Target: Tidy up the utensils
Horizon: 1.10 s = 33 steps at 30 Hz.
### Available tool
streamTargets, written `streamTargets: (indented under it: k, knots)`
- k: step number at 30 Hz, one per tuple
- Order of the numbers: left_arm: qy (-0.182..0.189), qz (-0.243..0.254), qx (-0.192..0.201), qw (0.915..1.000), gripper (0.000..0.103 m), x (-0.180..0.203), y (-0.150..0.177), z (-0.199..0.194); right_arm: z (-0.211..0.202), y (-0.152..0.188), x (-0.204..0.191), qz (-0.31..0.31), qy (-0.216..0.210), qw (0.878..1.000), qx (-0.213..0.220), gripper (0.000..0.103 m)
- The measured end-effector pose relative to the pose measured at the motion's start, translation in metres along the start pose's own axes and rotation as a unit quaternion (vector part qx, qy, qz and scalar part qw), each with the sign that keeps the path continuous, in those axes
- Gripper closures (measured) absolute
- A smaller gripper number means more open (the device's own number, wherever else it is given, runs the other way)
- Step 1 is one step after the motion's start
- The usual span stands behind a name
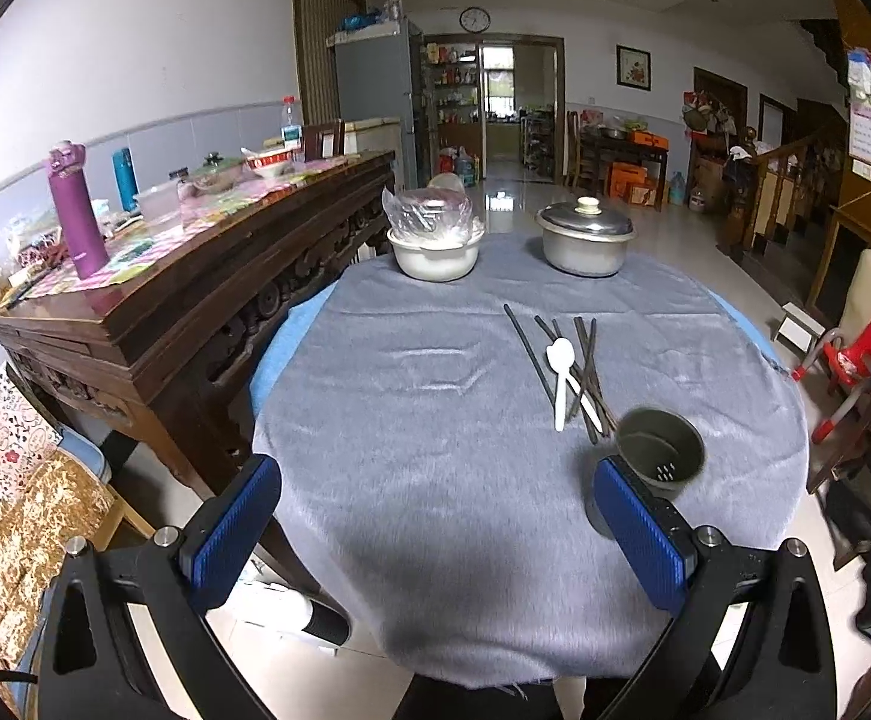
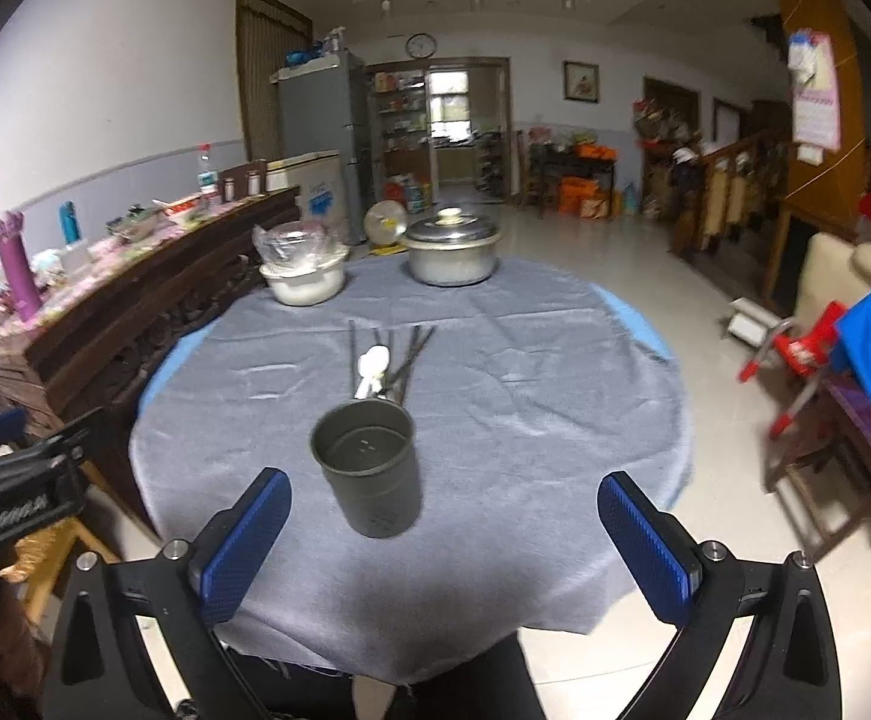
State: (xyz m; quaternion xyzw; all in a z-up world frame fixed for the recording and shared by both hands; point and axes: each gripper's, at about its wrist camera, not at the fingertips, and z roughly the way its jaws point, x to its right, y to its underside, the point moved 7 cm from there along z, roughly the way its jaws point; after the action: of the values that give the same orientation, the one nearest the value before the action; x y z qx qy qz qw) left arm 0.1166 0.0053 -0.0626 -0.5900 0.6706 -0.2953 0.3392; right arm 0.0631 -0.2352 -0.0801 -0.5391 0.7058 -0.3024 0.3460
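Left wrist view: my left gripper point(image 1: 435, 516) is spread wide, empty, over the grey tablecloth point(image 1: 411, 420). Ahead and right stands a dark utensil cup point(image 1: 663, 456); black chopsticks point(image 1: 561, 360) and a white spoon point(image 1: 561, 372) lie beyond it.

Right wrist view: my right gripper point(image 2: 444, 531) is released, with the cup point(image 2: 369, 474) between its fingers, untouched.

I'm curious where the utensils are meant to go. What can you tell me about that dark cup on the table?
The dark cup is a round, grey-green holder that looks like metal or plastic. It stands upright and empty on the grey tablecloth, with a few small slots in its floor. It sits at the near side of the table; the chopsticks and white spoon lie just behind it, and whether they touch it cannot be told. Neither tool touches it.
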Motion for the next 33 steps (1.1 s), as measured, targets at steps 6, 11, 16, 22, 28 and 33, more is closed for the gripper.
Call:
streamTargets:
  k: [6, 11, 16, 22, 28, 33]
  knots:
    - [-0.003, -0.008, -0.039, 0.9992, 0.000, -0.012, -0.022, 0.052, 0.046, -0.041, 0.020, 0.024, -0.067, 0.997, -0.011, 0.000]
    - [0.016, -0.019, -0.074, 0.9969, 0.000, -0.010, -0.032, 0.107, 0.107, -0.066, 0.026, 0.059, -0.132, 0.988, -0.062, 0.000]
    - [0.046, -0.014, -0.097, 0.9941, 0.001, 0.007, -0.036, 0.152, 0.184, -0.077, 0.020, 0.039, -0.162, 0.978, -0.125, 0.012]
    - [0.083, -0.009, -0.112, 0.9903, 0.025, 0.033, -0.045, 0.198, 0.259, -0.083, 0.021, 0.043, -0.174, 0.969, -0.169, 0.030]
    - [0.125, 0.007, -0.131, 0.9835, 0.029, 0.067, -0.058, 0.251, 0.330, -0.089, 0.035, 0.076, -0.163, 0.962, -0.204, 0.049]
    - [0.152, 0.015, -0.152, 0.9765, 0.029, 0.096, -0.068, 0.295, 0.389, -0.104, 0.044, 0.139, -0.166, 0.946, -0.242, 0.056]
